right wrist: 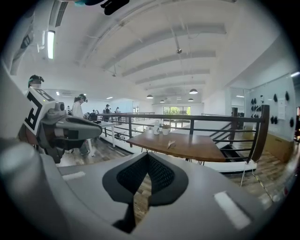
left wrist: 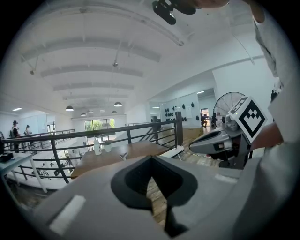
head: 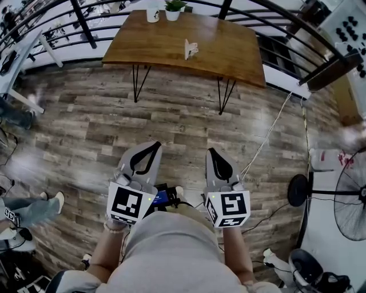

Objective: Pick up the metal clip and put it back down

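On one table (head: 160,48), one metal clip (head: 190,50)

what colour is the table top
Warm brown wood; the table top shows best in the head view.

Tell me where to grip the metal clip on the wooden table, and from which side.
Take the small silver metal clip by the part that appears to stand up off the brown wooden table, coming from the near edge: bare tabletop lies there, while the white cup and potted plant occupy the far edge. It's too distant to read finer shape.
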Motion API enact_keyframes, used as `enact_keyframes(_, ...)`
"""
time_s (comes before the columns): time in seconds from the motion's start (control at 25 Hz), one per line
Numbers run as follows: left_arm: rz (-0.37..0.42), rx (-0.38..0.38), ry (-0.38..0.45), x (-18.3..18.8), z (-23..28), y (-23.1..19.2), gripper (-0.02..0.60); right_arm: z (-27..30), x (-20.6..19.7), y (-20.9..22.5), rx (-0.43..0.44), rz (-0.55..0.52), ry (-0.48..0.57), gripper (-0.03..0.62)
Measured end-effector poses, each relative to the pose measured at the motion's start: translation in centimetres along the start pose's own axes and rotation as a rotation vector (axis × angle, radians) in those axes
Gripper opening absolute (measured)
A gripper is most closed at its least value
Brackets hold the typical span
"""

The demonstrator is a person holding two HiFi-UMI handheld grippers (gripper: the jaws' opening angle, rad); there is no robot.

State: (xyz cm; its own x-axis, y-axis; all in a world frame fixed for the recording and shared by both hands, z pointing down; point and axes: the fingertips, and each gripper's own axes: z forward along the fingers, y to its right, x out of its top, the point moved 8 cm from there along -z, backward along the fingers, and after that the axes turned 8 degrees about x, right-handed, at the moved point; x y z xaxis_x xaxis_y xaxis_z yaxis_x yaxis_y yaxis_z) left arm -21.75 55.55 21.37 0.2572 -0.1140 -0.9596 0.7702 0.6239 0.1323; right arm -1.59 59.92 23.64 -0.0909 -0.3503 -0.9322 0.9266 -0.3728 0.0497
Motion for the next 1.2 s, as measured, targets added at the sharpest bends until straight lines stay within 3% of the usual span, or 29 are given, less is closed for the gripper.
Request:
enact_keyframes(0.24, -0.02, 0.0, -0.01, -0.2, 0.2, 0.3, 0.0, -0.2, 0.0, 0.2, 0.009, 0.021, 0.018, 0.023)
enact_keyframes(0.28, -0.022, -0.002, -0.011, -0.1, 0.3, 0.4, 0.023, -0.3, 0.1, 0.2, 0.011, 0.021, 0.022, 0.024)
enact_keyframes(0.4, -0.036, -0.009, -0.019, -0.2, 0.4, 0.7, 0.094, -0.3, 0.1, 0.1, 0.027, 0.025, 0.032, 0.1)
enact_keyframes(0.52, -0.039, -0.005, -0.026, -0.2, 0.4, 0.9, 0.117, -0.3, 0.1, 0.3, 0.034, 0.037, 0.044, 0.141)
enact_keyframes(1.2, -0.036, 0.054, -0.016, 0.4, 1.6, 3.6, 0.12, -0.7, -0.6, 3.1, 0.102, 0.016, 0.052, 0.16)
